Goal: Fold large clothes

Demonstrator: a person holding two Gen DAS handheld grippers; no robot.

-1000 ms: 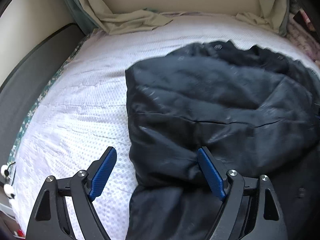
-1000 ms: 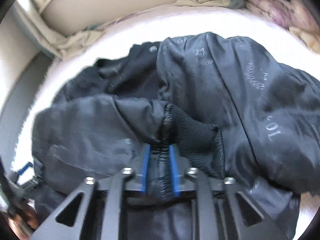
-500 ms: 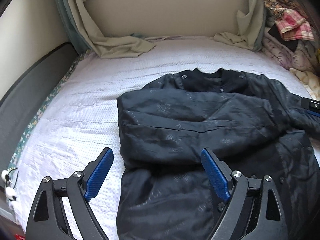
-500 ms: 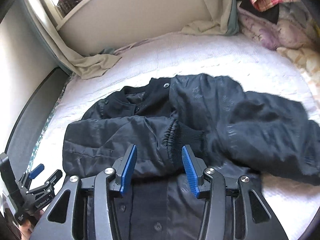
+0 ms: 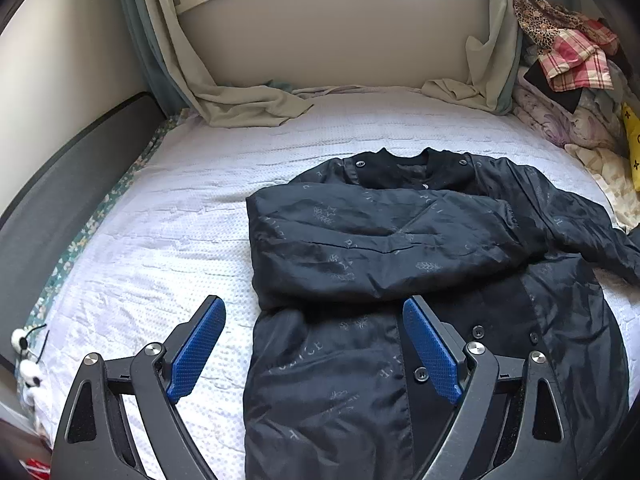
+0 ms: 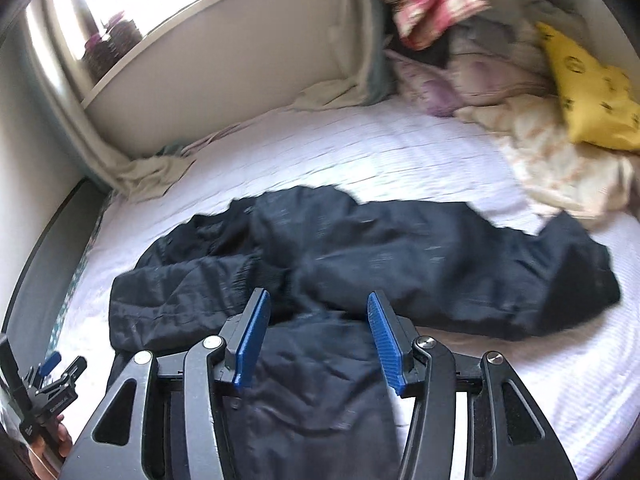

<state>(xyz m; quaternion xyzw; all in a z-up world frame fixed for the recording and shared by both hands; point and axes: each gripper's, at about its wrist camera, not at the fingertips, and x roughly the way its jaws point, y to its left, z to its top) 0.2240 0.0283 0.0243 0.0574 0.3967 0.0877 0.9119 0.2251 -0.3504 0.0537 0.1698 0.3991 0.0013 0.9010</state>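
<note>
A large black jacket (image 5: 400, 264) lies front up on the white bed (image 5: 160, 240), collar toward the window. One sleeve is folded across the chest, its ribbed cuff (image 6: 272, 276) at mid-chest. The other sleeve (image 6: 460, 268) stretches out to the right. My left gripper (image 5: 316, 344) hangs open above the jacket's left edge, nothing between its blue pads. My right gripper (image 6: 316, 336) is above the jacket's front, its jaws opening with nothing between them. The left gripper (image 6: 48, 384) also shows at the lower left of the right wrist view.
A grey headboard (image 5: 48, 184) runs along the bed's left side. Beige curtains (image 5: 248, 104) pool at the far edge under a window sill. A pile of clothes and bedding, with a plaid cloth (image 5: 576, 60) and a yellow pillow (image 6: 588, 92), sits at the right.
The right gripper let go of the folded sleeve's cuff, opened and pulled up and back. The left gripper also rose and drew back, so more of the jacket and bed shows.
</note>
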